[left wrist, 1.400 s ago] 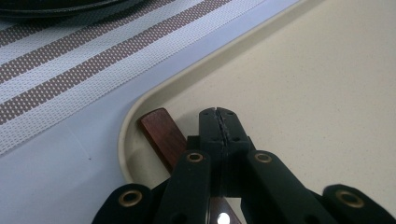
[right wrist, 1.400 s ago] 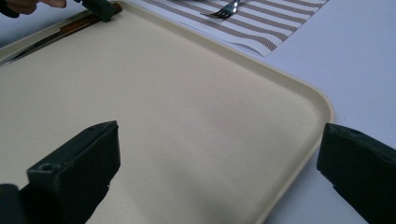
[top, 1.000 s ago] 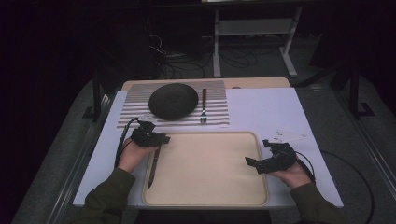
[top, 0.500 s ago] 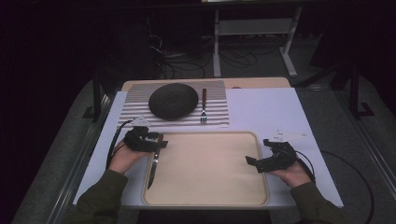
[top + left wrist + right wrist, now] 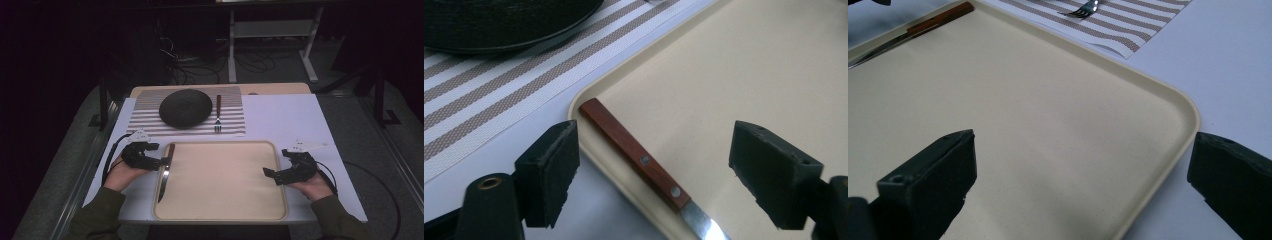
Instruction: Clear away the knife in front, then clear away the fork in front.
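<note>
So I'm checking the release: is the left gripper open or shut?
Open. The left gripper has just been opening; the knife lies untouched between its pads.

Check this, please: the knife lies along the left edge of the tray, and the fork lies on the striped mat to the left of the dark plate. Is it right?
Not quite. The fork lies to the right of the dark plate, not the left, as the high view shows. The knife does lie along the left edge of the tray, and the fork is on the striped mat.

My sleeves (image 5: 100,212) are olive green, and each of my hands holds a black gripper (image 5: 150,160) with blocky matte pads (image 5: 549,172), a grey three-cornered plate on top and a black cable (image 5: 107,160) trailing
</note>
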